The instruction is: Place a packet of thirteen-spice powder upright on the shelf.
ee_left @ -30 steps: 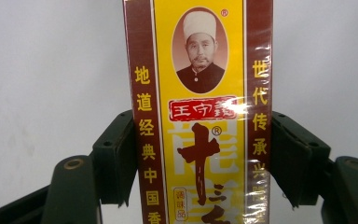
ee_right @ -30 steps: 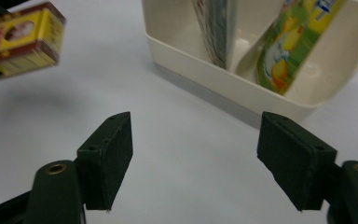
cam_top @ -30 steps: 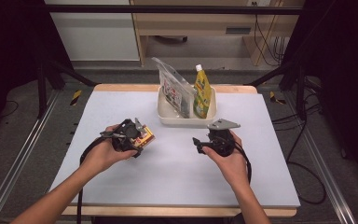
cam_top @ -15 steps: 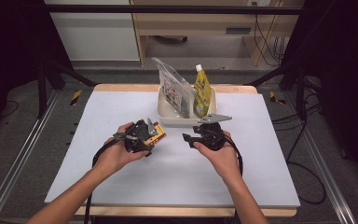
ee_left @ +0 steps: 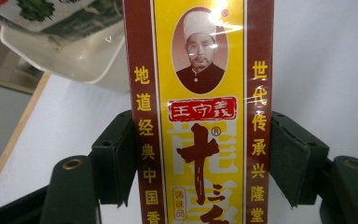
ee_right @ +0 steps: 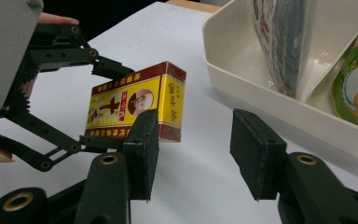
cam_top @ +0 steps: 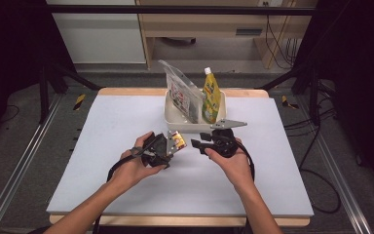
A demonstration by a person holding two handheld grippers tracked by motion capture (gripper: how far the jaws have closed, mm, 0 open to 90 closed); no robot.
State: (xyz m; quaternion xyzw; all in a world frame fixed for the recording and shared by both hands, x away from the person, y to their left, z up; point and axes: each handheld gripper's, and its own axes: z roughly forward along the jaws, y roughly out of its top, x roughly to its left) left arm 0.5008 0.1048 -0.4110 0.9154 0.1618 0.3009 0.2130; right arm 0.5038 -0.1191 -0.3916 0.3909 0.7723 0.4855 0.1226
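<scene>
A yellow-and-maroon box point(cam_top: 177, 141) with Chinese print and a portrait is held just above the white table, and my left gripper point(cam_top: 169, 145) is shut on its long sides. In the left gripper view the box point(ee_left: 198, 116) stands between both pads point(ee_left: 119, 158), which press against it. My right gripper point(cam_top: 197, 144) faces it from the right, a short gap away. Its jaws have just been closing and now stand partly open point(ee_right: 193, 144) with nothing between them. The box point(ee_right: 135, 105) hangs just beyond the left jaw.
A white tray point(cam_top: 195, 127) sits behind the grippers at the table's far middle. It holds a clear printed bag point(cam_top: 182, 95) and a yellow spouted pouch point(cam_top: 210, 97), both leaning. The tray's wall point(ee_right: 242, 70) is close on the right gripper's right.
My left hand has carried the box to the right, towards the right gripper and the tray. The right hand has hardly moved.
</scene>
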